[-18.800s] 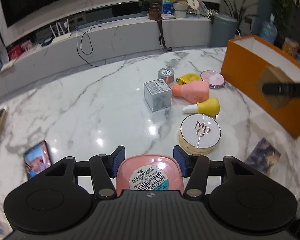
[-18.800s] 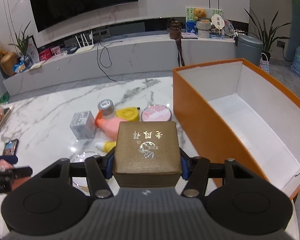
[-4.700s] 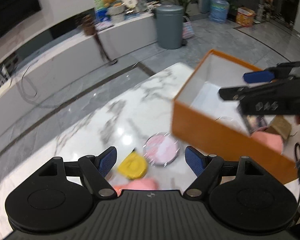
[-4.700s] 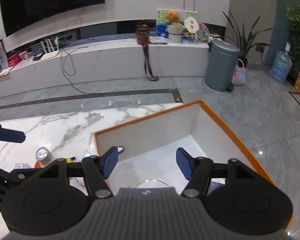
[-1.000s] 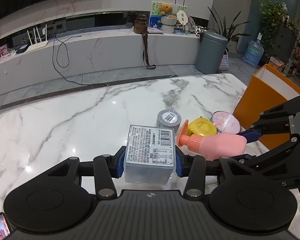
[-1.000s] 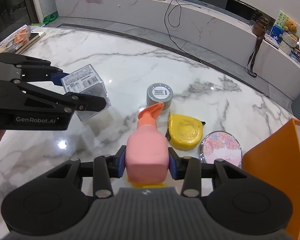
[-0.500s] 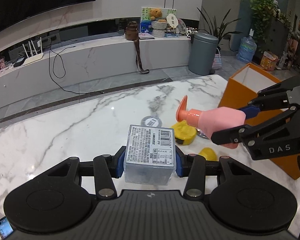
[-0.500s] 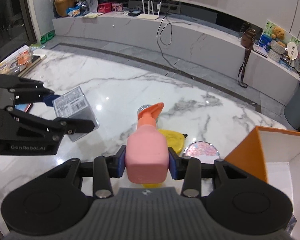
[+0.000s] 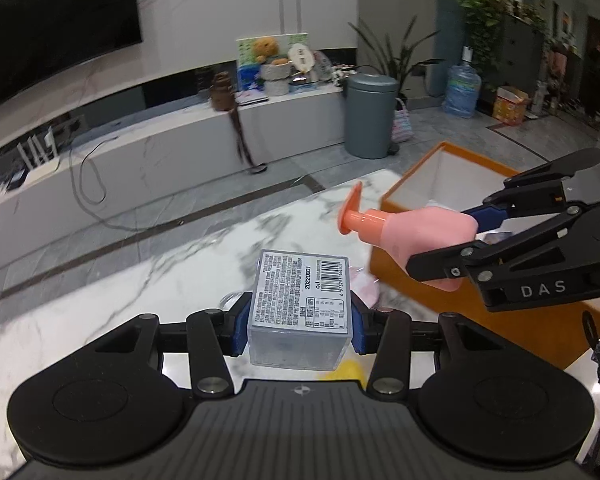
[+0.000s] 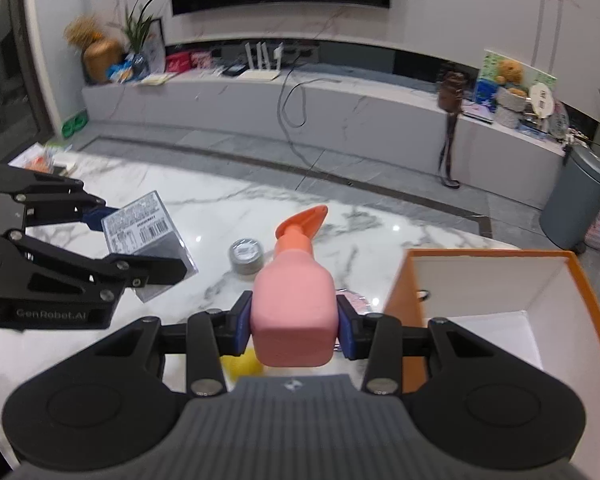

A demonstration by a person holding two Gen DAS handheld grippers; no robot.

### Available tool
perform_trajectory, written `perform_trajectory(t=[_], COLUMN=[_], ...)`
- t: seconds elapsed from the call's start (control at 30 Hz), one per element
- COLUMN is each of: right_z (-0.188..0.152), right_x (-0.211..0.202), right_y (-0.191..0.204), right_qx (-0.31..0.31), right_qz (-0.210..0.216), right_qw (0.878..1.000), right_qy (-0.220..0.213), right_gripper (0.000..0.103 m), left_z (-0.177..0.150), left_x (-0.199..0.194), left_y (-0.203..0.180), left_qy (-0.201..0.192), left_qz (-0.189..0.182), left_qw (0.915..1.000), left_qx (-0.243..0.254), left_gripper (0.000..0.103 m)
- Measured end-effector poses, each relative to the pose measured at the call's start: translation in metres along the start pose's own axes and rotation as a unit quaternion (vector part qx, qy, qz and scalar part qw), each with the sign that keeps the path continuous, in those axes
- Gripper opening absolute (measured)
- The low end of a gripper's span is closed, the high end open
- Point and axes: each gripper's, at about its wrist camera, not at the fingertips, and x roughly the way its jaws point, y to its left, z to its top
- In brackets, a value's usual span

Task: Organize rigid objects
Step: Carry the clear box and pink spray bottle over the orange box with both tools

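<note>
Rigid objects ride clear of the marble worktop (image 10: pixel 380 240), the left gripper's (image 9: pixel 300 322) jaws clamped on a labelled clear box (image 9: pixel 300 304) and the right gripper's (image 10: pixel 294 326) on a pink bottle (image 10: pixel 294 300), probably bound for the orange box (image 10: pixel 500 280) at the worktop's right edge.

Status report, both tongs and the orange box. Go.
Left tongs shut on grey carton. Right tongs shut on pink bottle. Orange box open, nothing in the way.

Pink bottle (image 10: pixel 294 312), orange box (image 10: pixel 410 280)
</note>
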Motion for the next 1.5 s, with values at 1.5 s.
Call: perform_trajectory(t=[1.5], right_z=[-0.069], right_x=[0.000], right_y=[-0.190], right_qx=[0.345], right_qz=[-0.117], right_qw=[0.931], right_qy=[0.018], right_gripper=[0.041], left_z=[0.085], left_x=[0.144], left_y=[-0.144], left_qy=[0.110], left_qz=[-0.050], left_qw=[0.9853], left_qx=[0.121], left_gripper=[0.053])
